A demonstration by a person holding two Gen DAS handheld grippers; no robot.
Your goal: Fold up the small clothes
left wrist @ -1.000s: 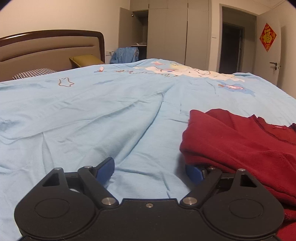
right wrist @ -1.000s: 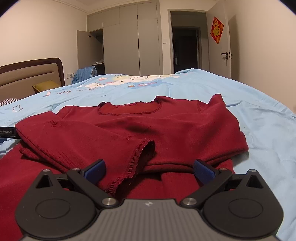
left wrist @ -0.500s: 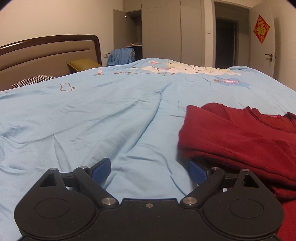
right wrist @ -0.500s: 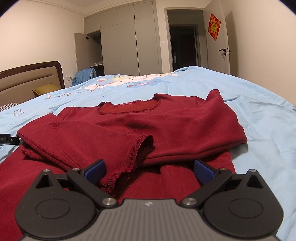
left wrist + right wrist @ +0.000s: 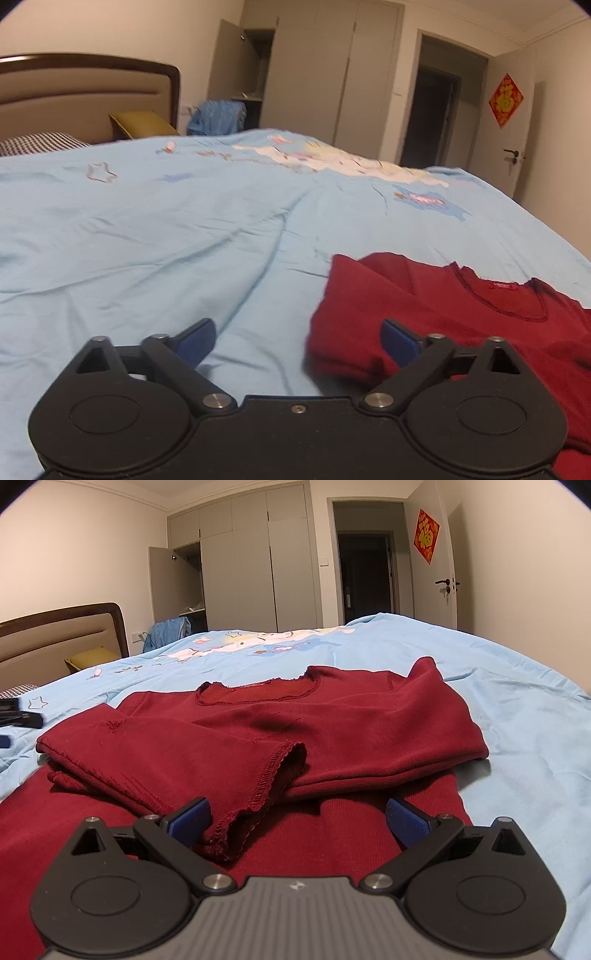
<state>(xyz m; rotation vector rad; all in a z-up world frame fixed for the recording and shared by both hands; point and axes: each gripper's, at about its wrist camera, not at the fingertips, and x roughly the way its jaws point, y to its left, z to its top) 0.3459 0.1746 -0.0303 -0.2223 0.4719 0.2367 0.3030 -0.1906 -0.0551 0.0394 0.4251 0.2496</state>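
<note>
A dark red knit sweater (image 5: 332,731) lies on the light blue bedspread (image 5: 517,716), neckline away from me, its left sleeve folded across the body with the cuff (image 5: 273,771) near the middle. My right gripper (image 5: 295,818) hovers open just above the sweater's lower part, the cuff edge lying between its blue pads with nothing clamped. In the left wrist view the sweater (image 5: 461,314) sits at the right. My left gripper (image 5: 295,338) is open over its folded left edge, right pad above the red cloth, left pad over the bedspread (image 5: 147,240).
A brown headboard (image 5: 88,88), a checked pillow (image 5: 37,144) and a yellow cushion (image 5: 142,123) sit at the far left. Grey wardrobes (image 5: 255,561), one door ajar, and a dark doorway (image 5: 365,576) stand behind the bed. The left gripper's tip (image 5: 18,718) shows at the left.
The left gripper has risen and tilted, so its right pad now sits above the sweater's edge instead of under it. The right gripper has lifted slightly. Both stay open.
</note>
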